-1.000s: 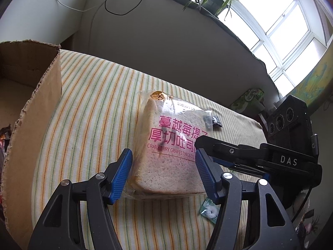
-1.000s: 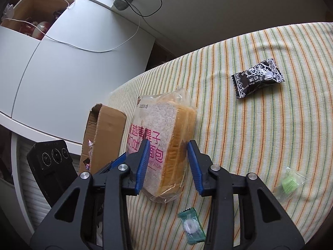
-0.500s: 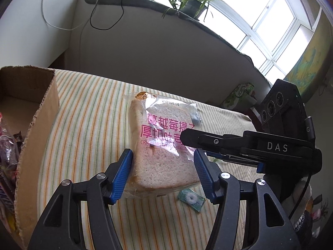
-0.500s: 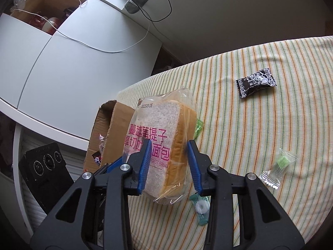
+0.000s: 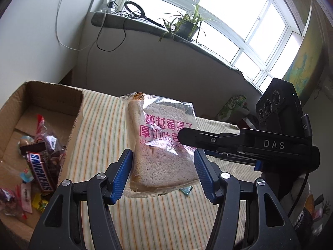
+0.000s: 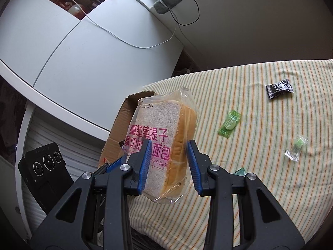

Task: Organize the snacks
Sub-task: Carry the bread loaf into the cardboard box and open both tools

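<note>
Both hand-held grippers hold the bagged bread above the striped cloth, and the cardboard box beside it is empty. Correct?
Not quite. The left wrist view shows the cardboard box already holds snacks, among them a Snickers bar. The rest stands.

Daylight pours through the white-framed, multi-pane window (image 5: pixel 239 20), blown out to pure white. Both fisheye views curve straight lines and darken at the corners. Shadows on the striped yellow-green tablecloth (image 6: pixel 260 108) stay soft; focus stays sharp.
</note>
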